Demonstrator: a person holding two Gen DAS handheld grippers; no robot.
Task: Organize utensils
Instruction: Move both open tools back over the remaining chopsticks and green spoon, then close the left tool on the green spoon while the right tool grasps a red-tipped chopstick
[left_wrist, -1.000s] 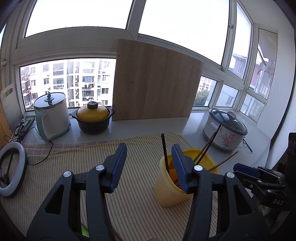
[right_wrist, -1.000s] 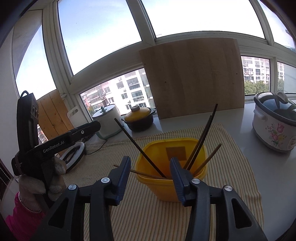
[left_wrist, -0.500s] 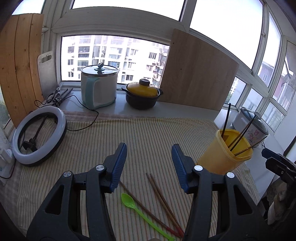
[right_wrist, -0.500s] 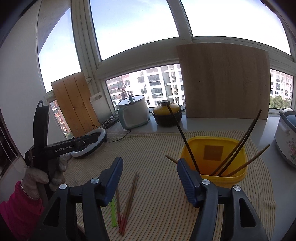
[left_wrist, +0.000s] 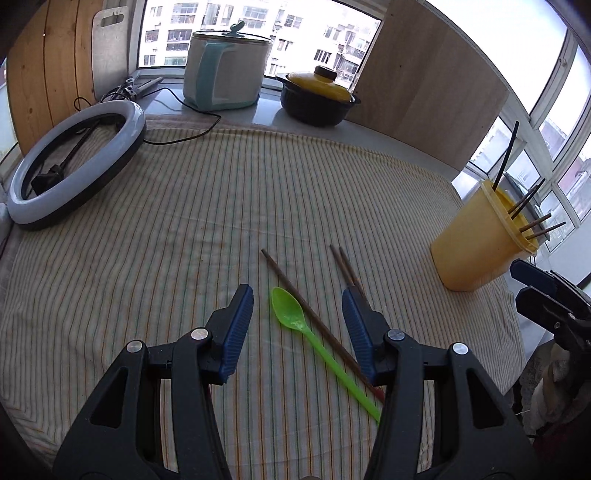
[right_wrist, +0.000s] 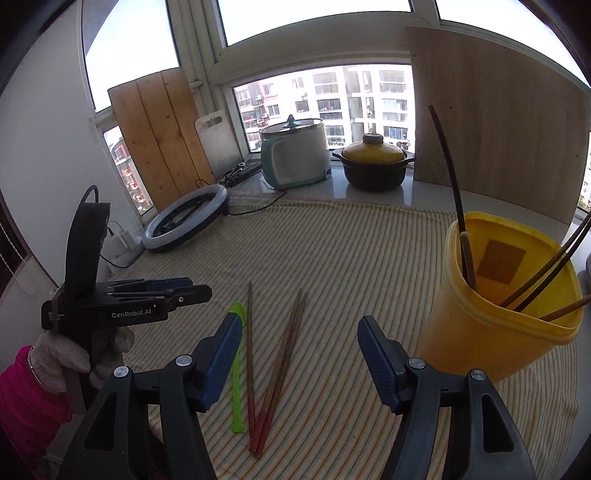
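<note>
A green plastic spoon (left_wrist: 295, 321) (right_wrist: 237, 384) and three brown chopsticks (left_wrist: 295, 291) (right_wrist: 284, 362) lie on the striped cloth (left_wrist: 184, 221). A yellow cup (left_wrist: 476, 243) (right_wrist: 495, 295) at the right holds several chopsticks. My left gripper (left_wrist: 297, 301) is open and empty, low over the spoon's bowl, its jaws either side of it. My right gripper (right_wrist: 299, 332) is open and empty above the chopsticks, left of the cup. The left gripper also shows in the right wrist view (right_wrist: 192, 290).
A ring light (left_wrist: 74, 166) lies at the left on the cloth. A white-and-teal cooker (left_wrist: 225, 70) and a yellow-lidded black pot (left_wrist: 317, 96) stand on the sill. A wooden board (left_wrist: 424, 85) leans on the window behind.
My left gripper has swung left from the yellow cup and dropped low over the spoon and chopsticks. My right gripper has drawn back left from the cup and opened wider.
</note>
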